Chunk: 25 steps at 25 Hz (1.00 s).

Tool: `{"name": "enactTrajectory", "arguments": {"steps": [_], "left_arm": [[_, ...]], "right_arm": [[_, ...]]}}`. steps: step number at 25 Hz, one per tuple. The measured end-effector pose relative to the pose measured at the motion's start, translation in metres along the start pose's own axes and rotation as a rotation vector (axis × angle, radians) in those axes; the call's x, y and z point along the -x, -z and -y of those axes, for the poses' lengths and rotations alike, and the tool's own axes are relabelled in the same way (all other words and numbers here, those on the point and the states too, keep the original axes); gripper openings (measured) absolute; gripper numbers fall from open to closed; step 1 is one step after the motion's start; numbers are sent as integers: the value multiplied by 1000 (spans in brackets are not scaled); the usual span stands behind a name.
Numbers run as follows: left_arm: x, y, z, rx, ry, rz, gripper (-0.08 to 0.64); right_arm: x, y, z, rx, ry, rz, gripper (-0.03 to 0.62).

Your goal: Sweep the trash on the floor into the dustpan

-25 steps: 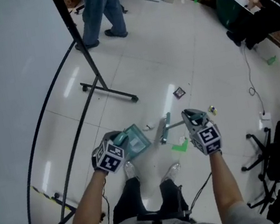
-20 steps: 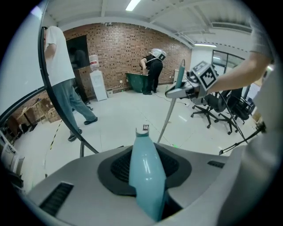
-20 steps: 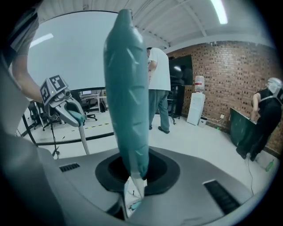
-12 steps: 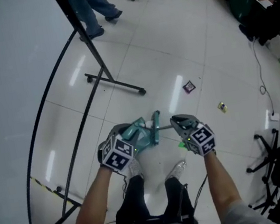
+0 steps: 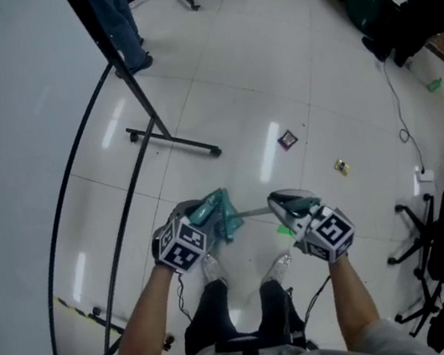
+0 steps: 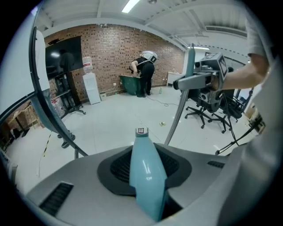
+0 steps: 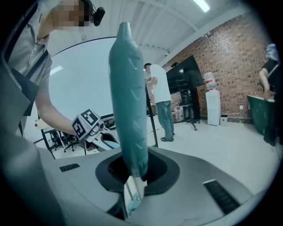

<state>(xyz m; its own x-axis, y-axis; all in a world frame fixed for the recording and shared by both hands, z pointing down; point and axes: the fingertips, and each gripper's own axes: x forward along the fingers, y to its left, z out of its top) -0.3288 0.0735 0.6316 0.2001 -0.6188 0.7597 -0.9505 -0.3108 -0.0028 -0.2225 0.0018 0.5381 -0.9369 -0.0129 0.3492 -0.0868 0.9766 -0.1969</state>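
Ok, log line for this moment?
left gripper shut on dustpan handle | right gripper shut on broom handle | wrapper on floor, not in dustpan

The dustpan (image 5: 221, 213) is teal, its handle a paler teal. The broom (image 7: 128, 97) has a deeper teal grip and a grey shaft. The left gripper (image 5: 202, 211) and right gripper (image 5: 282, 202) are grey, their cubes patterned in black-and-white squares. The floor (image 5: 273, 78) is glossy white tile. Trash: a green scrap (image 5: 284, 229), a dark square wrapper (image 5: 287, 140), a yellow bit (image 5: 341, 166). The far wall (image 6: 115, 48) is red-brown brick.
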Motion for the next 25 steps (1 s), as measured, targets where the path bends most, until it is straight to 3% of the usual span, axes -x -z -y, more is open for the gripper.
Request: {"name": "enactTrajectory", "arguments": {"steps": [3,8,12,18,25], "left_arm": [[-3,-15,5,-47,44,24,115],[-19,-56,34,-160,146,61,116],[-30,-93,72,-238,209,64,115],[-69,-130,122,-396,296,24,114],[-119,-143,167,-530,412,-46,114]], "right_arm": [[26,-12,7,9,98,9,34],[95,-19,49,12,336,25,34],[162,-17,66,1,447,50,34],[234,30,100,-46,652,51,34],[278,110,132,-205,855,-18,34]]}}
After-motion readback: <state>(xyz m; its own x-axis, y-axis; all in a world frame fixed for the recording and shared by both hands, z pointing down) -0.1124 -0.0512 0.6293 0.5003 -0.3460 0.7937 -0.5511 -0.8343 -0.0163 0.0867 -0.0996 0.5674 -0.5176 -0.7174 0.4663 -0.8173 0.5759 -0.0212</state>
